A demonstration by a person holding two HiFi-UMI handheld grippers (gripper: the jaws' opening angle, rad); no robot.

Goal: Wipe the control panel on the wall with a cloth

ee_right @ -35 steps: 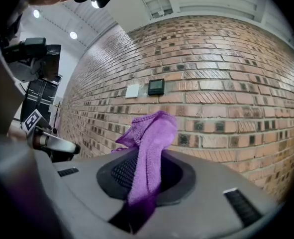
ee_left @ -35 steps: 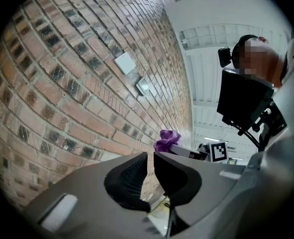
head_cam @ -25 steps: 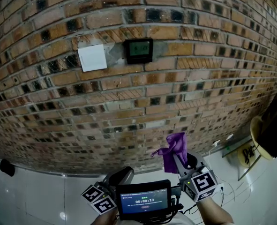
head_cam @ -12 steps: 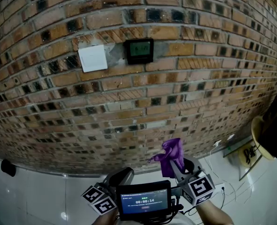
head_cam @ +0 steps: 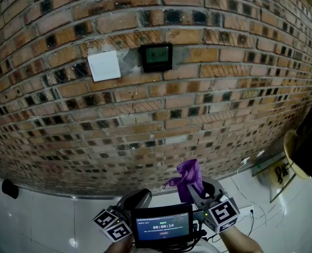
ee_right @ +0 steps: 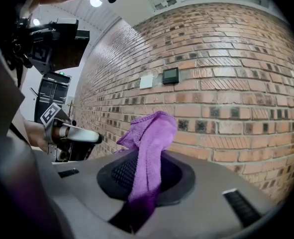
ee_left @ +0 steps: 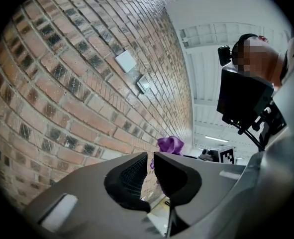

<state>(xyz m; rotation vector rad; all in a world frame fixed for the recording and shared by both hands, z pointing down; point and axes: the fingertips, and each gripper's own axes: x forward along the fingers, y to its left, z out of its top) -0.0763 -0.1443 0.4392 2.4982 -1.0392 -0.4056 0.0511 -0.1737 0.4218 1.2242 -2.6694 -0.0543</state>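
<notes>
Showing, in the head view, the control panel flat on the brick wall, slightly wider than tall, well above the right tool, the nearer one. Left gripper view: left tool closed, empty. Right gripper view: jaws clenched on the upright cloth.

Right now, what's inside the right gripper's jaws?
The purple cloth, clamped, its bunched end sticking up before the brick wall. The pinched stretch lower down is covered by the jaws.
</notes>
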